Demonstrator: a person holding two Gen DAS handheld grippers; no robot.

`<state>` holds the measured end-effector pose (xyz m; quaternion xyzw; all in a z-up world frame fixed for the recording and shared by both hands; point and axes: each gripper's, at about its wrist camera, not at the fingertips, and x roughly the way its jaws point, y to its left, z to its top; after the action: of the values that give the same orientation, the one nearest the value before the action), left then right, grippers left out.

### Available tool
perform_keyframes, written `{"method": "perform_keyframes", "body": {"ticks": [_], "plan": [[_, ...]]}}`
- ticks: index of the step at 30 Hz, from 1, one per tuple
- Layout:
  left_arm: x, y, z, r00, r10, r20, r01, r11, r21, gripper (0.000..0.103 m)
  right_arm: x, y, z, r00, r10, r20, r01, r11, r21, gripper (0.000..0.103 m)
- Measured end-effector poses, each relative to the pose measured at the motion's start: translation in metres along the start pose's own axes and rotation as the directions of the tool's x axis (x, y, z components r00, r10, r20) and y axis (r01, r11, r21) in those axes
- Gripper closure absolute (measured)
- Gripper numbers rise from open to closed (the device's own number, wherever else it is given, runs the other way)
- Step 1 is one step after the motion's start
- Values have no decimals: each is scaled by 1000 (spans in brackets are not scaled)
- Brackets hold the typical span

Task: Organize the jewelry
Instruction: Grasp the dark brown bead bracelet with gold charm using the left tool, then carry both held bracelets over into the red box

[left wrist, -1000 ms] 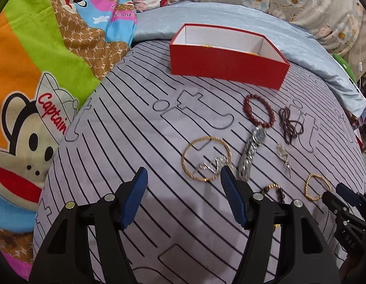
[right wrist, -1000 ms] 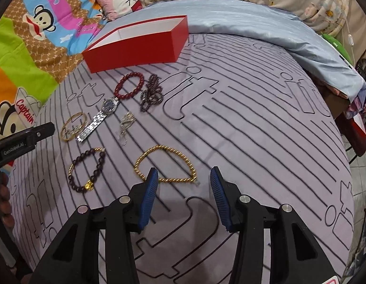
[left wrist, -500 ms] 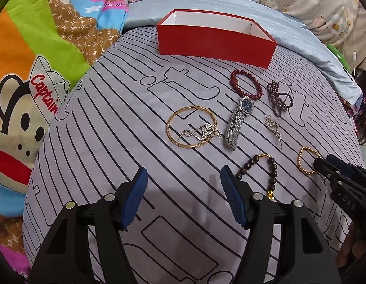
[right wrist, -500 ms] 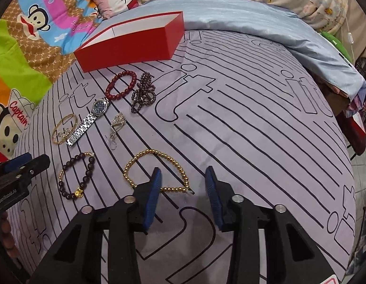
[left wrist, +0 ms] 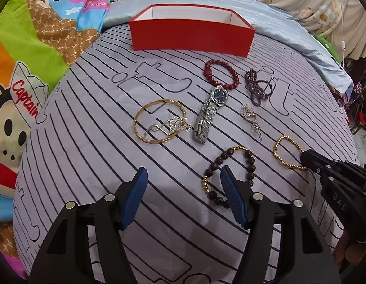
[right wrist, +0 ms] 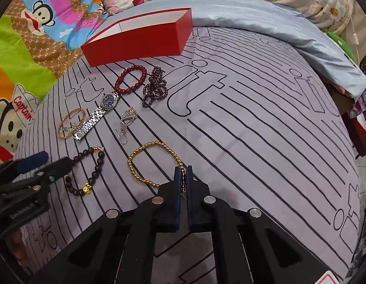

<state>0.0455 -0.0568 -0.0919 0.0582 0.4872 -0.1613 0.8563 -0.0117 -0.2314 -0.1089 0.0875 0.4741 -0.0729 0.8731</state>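
Note:
Jewelry lies on a striped grey bedspread [left wrist: 88, 123]. My right gripper [right wrist: 183, 172] is shut on the near side of the gold bead bracelet [right wrist: 157, 144], which still rests on the cloth; the left wrist view shows that gripper [left wrist: 303, 157] pinching the gold bead bracelet [left wrist: 275, 149]. My left gripper [left wrist: 183, 171] is open just above the cloth. Its right finger overlaps the dark bead bracelet [left wrist: 250, 163] and nothing lies between its pads. An open red box [left wrist: 192, 36] stands at the far side.
Between the box and the grippers lie a silver watch [left wrist: 210, 111], a gold bangle [left wrist: 136, 123] with a silver chain piece [left wrist: 176, 124] on it, a red bead bracelet [left wrist: 207, 68], a purple bead strand [left wrist: 256, 87] and a silver earring [left wrist: 250, 116]. Cartoon blankets lie left, a blue quilt behind.
My right gripper's jaws have closed onto the gold bead bracelet. The left gripper, still open, has moved nearer and lower beside the dark bead bracelet.

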Motion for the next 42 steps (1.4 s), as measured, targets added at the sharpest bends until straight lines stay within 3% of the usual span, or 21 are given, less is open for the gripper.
{"method": "perform_keyframes", "body": {"ticks": [7, 10, 17, 23, 42], "plan": [[7, -8, -3, 1000, -2, -1, 2, 1000, 29, 49, -3, -2, -1, 1000, 16, -8, -16, 1000, 14, 99], [7, -11, -4, 1000, 5, 14, -6, 999, 45, 59, -3, -2, -1, 1000, 18, -7, -18, 1000, 15, 99], [6, -12, -3, 1000, -11, 19, 10, 998, 64, 93, -4, 2, -1, 1000, 27, -8, -27, 1000, 11, 99], [1, -6, -1, 999, -43, 5, 43, 998, 39, 96, -12, 9, 1, 999, 48, 4, -48, 999, -2, 99], [-60, 4, 40, 986, -94, 136, 92, 996, 19, 96, -63, 29, 45, 983, 103, 152, -98, 994, -41, 99]]}}
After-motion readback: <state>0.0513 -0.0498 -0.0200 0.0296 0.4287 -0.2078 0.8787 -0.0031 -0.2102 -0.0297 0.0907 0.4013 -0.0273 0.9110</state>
